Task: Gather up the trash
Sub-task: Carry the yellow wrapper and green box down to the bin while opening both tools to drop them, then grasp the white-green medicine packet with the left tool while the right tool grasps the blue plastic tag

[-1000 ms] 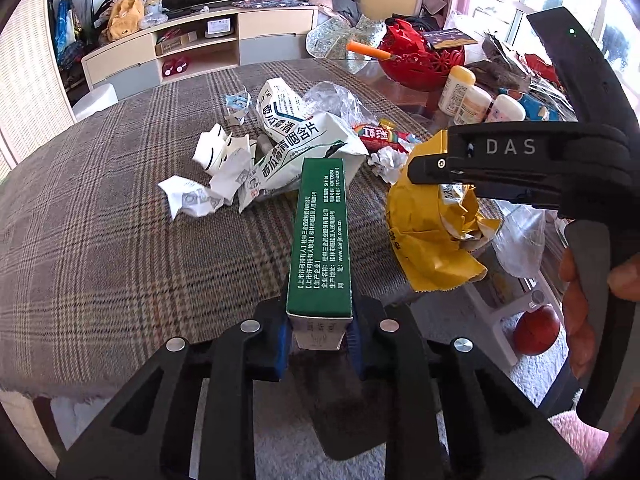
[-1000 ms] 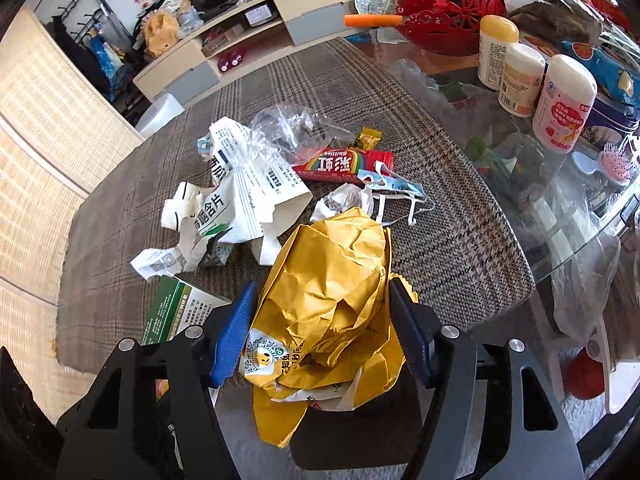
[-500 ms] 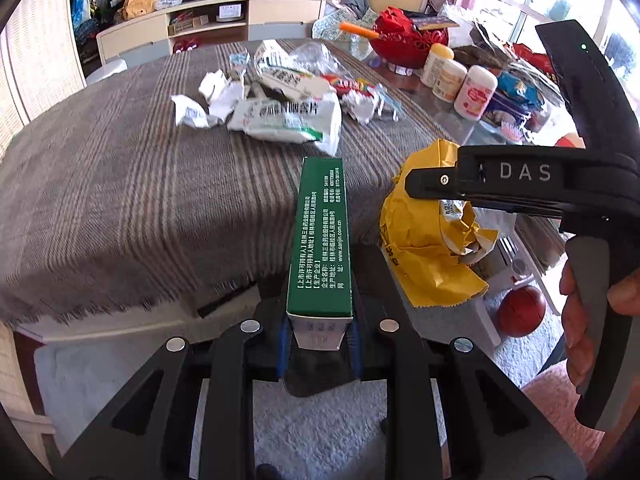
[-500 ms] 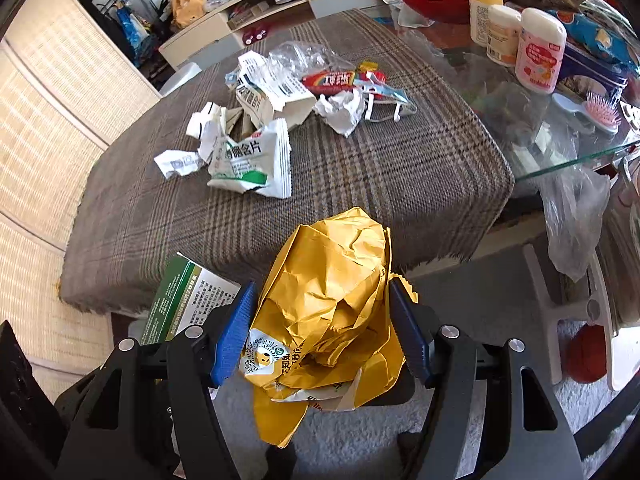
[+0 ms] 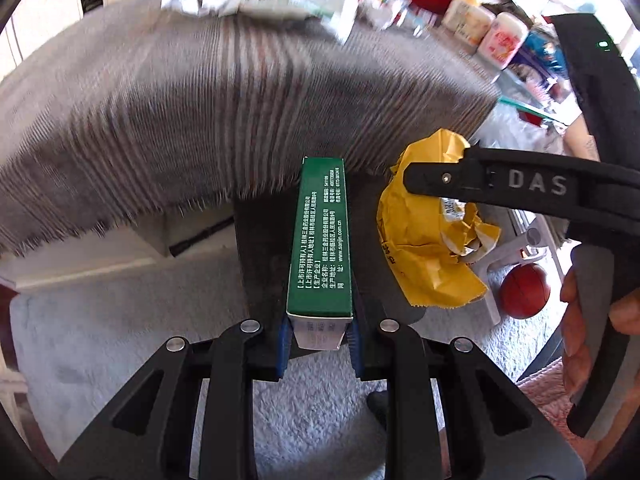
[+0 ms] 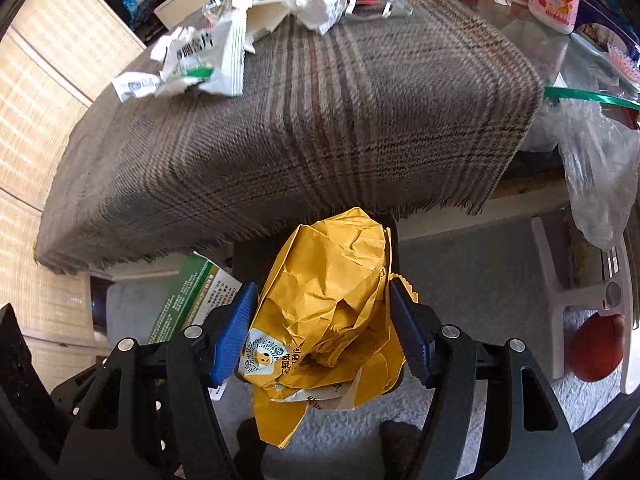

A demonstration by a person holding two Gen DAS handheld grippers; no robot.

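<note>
Both tools are now hanging below the tabletop (image 6: 304,120) edge, having pulled back from it, the left tool (image 5: 320,344) clamping the green box (image 5: 320,240) and the right tool (image 6: 320,336) squeezing the yellow wrapper (image 6: 332,312), likely heading for disposal.

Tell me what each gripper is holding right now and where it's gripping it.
The left gripper pinches the green box by its near end. The right gripper squeezes the crumpled yellow bag around its middle.
</note>
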